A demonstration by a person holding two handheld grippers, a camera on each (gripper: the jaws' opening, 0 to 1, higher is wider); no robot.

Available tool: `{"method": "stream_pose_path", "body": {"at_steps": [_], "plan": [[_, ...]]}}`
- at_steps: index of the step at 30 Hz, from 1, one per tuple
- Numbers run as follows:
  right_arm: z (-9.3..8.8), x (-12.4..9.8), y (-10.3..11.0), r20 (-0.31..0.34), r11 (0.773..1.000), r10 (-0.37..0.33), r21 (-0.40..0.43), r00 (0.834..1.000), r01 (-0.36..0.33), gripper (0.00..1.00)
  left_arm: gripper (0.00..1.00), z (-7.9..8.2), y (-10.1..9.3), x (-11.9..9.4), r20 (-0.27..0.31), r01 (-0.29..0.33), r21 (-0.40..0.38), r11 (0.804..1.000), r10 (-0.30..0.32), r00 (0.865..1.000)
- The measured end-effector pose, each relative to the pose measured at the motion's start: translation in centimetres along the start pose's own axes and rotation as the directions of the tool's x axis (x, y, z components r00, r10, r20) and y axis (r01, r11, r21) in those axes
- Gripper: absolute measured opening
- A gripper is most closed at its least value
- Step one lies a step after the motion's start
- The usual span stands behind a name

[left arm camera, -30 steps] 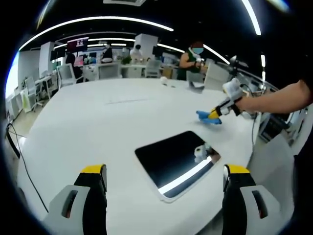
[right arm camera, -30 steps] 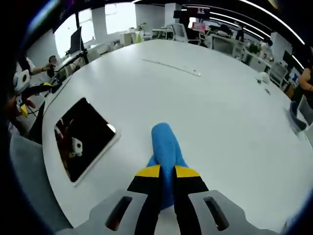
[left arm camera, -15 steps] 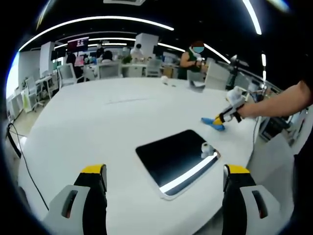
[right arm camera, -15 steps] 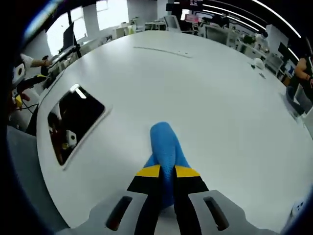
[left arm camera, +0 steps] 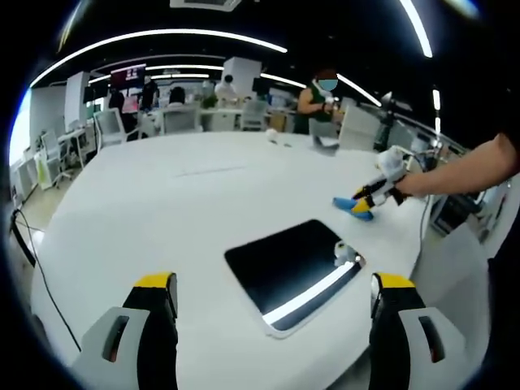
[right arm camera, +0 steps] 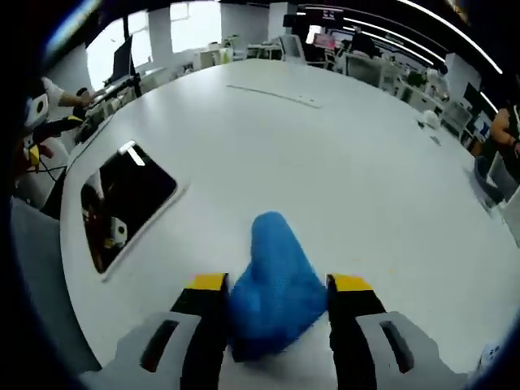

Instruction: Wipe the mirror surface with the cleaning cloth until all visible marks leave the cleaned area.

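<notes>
White round office table. Right gripper jaws spread, blue cleaning cloth loose between them, off the mirror. Left gripper wide open, empty, above mirror. Soft, light, bunches easily; pinch the thick middle fold.

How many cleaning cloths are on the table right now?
1. The blue cloth lies on the white table, between the open jaws of the right gripper, off to the side of the mirror. Others could be out of sight.
</notes>
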State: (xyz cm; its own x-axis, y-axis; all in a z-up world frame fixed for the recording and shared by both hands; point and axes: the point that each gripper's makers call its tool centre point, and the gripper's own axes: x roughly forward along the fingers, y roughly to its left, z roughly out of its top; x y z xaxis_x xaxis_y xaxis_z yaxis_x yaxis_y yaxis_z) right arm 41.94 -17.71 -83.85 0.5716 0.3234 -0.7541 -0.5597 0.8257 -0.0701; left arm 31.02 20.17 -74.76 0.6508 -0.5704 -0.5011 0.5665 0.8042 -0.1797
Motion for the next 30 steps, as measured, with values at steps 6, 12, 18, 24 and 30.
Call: {"method": "stream_pose_path", "body": {"at_steps": [6,12,18,24,30], "plan": [[3.6,-2.8,-0.7,0.109,0.999,-0.011,-0.047,0.994,0.017,0.79,1.00,0.4,0.3,-0.1,0.006,-0.003,0.007,1.000,0.003,1.000],[4.2,-5.3,0.0,0.174,0.999,-0.024,-0.038,0.984,0.031,0.98,1.00,0.7,0.3,0.0,0.019,-0.005,0.016,1.000,0.005,1.000],[2.5,-7.9,2.5,0.245,1.000,-0.017,0.007,0.969,0.015,1.00,1.00,-0.1,0.0,-0.2,0.017,-0.001,0.013,1.000,0.001,1.000],[0.0,-10.0,4.7,0.290,0.999,-0.030,0.046,0.957,0.018,1.00,1.00,-1.7,-0.8,-1.0,0.003,-0.001,0.024,1.000,0.001,1.000],[-3.5,-11.6,7.3,0.297,0.998,-0.030,0.069,0.955,0.010,1.00,1.00,-2.8,-0.3,-2.0,0.010,-0.028,0.012,1.000,0.028,1.000]]}}
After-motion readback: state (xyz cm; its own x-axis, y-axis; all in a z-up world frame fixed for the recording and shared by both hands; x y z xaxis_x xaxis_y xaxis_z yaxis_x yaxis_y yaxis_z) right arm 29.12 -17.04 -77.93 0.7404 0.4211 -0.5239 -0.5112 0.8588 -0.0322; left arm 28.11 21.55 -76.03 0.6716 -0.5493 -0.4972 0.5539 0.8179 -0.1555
